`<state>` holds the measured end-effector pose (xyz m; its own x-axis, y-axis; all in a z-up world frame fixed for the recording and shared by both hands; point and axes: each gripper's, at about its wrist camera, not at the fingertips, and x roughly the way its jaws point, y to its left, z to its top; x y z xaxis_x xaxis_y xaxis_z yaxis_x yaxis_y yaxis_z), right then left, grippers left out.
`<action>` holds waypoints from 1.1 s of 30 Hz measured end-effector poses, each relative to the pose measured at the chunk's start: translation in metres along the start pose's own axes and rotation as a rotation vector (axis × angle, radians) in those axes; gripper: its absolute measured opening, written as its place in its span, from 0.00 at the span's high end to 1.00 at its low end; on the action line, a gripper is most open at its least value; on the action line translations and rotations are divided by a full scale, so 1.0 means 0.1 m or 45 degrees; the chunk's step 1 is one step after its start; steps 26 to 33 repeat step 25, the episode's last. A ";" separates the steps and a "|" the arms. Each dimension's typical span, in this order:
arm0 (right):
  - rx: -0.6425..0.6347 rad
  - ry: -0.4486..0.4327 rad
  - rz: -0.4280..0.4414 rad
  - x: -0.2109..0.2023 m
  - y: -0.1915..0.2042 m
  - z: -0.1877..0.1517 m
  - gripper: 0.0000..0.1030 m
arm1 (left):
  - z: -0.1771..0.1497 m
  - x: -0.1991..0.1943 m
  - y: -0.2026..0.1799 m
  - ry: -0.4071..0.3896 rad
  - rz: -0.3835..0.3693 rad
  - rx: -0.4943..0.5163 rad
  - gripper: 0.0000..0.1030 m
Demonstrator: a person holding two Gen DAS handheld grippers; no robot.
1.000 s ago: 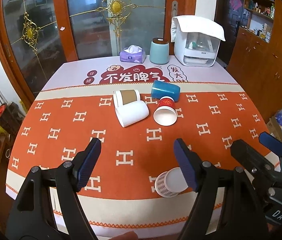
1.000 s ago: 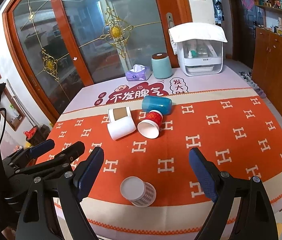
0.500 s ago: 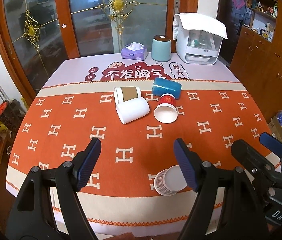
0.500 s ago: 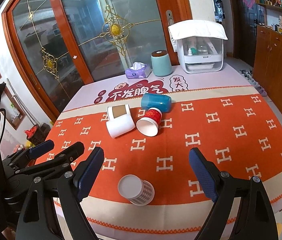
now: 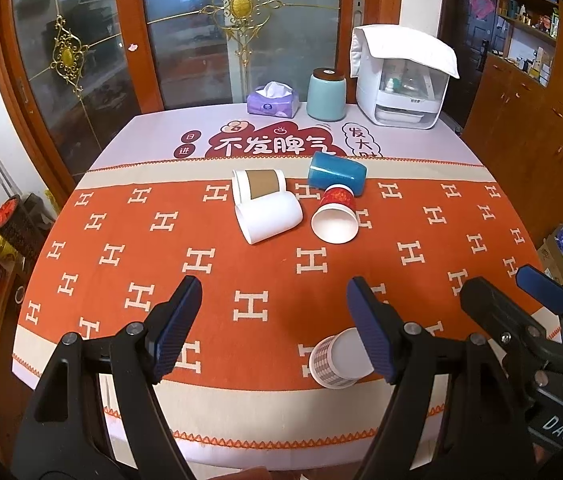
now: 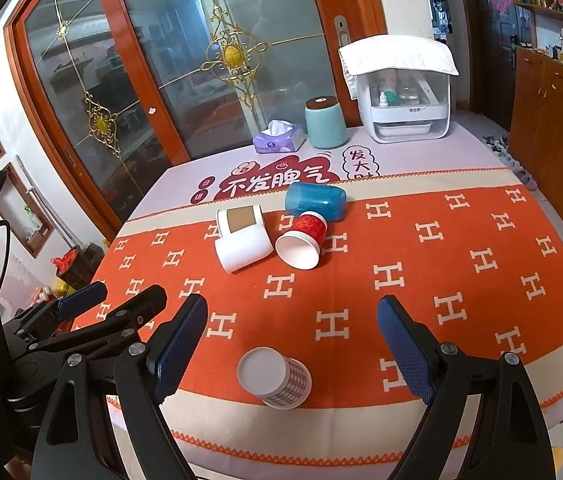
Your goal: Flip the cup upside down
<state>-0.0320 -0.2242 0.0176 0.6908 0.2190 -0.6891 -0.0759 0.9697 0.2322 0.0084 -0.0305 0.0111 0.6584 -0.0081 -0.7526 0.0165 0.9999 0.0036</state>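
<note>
Both are held spread wide, grasping nothing: the left hand-held gripper [image 5: 273, 328] and the right hand-held gripper [image 6: 291, 344] hover over the near edge of the surface [image 6: 461, 240]. Between the right one's fingers the checkered cup [image 6: 275, 376] lies on its side. Farther off, a white cup [image 6: 243, 250], red cup [image 6: 301, 240] and blue cup [image 6: 315, 201] lie toppled together.
</note>
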 end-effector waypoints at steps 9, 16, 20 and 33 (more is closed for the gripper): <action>0.008 0.009 0.007 0.02 -0.01 -0.03 0.15 | -0.01 0.00 0.00 0.005 0.004 -0.002 0.29; 0.020 0.020 0.009 0.03 0.01 -0.05 0.15 | -0.03 0.00 0.02 0.008 0.006 -0.001 0.29; 0.025 0.024 0.012 0.03 0.02 -0.07 0.15 | -0.05 0.00 0.04 0.008 0.006 -0.001 0.29; 0.030 0.027 0.012 0.04 0.05 -0.10 0.15 | -0.08 -0.01 0.09 0.009 0.007 0.003 0.29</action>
